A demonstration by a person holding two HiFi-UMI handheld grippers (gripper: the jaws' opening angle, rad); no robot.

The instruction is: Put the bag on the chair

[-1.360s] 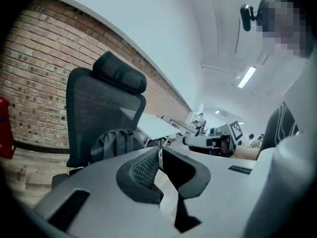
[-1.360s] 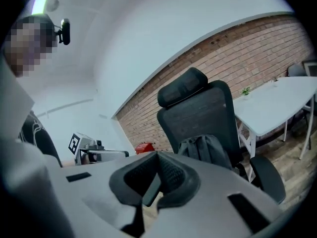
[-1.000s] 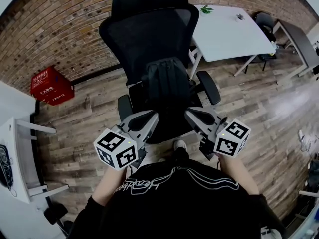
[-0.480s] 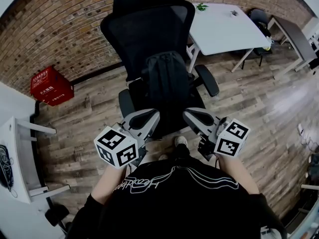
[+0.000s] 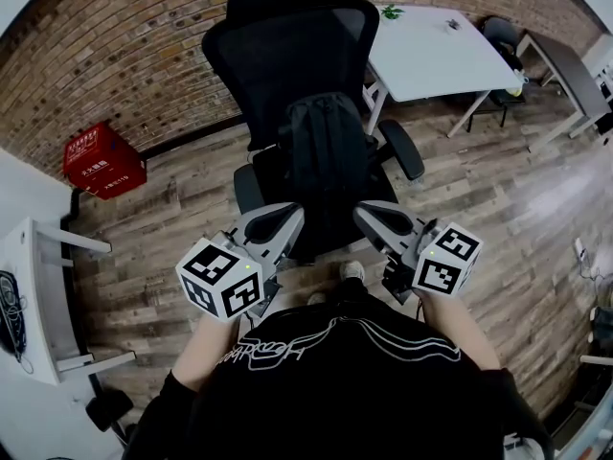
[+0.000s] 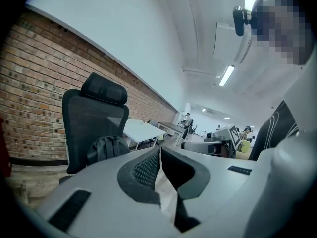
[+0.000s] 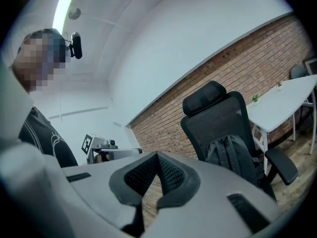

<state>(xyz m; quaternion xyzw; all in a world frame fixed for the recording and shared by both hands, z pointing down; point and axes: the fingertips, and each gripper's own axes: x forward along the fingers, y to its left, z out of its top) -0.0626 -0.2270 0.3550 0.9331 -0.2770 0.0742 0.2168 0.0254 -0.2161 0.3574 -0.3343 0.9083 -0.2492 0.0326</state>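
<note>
1. The brown wood-plank floor (image 5: 163, 228) runs up to a brick wall. The tall black mesh office chair with a headrest (image 5: 287, 46) stands on it, right in front of the person.
2. The black fabric backpack (image 5: 326, 151), the bag of the task, sits upright on the chair's seat. Its back leans against the backrest and it lies between the two armrests. Nothing else props it up.
3. The left tool (image 6: 160, 150) has its ribbed pads pressed together with nothing between them. It is near the front edge of the seat and apart from the bag.
4. The right tool (image 7: 157, 155) is likewise closed and empty. It is level with its partner on the other side and also clear of the bag.
5. The placing step looks finished, since the bag rests on the seat by itself.
6. The next move probably calls for little. The person need only check that the bag does not slump forward, and nudge it back against the backrest if it does.
</note>
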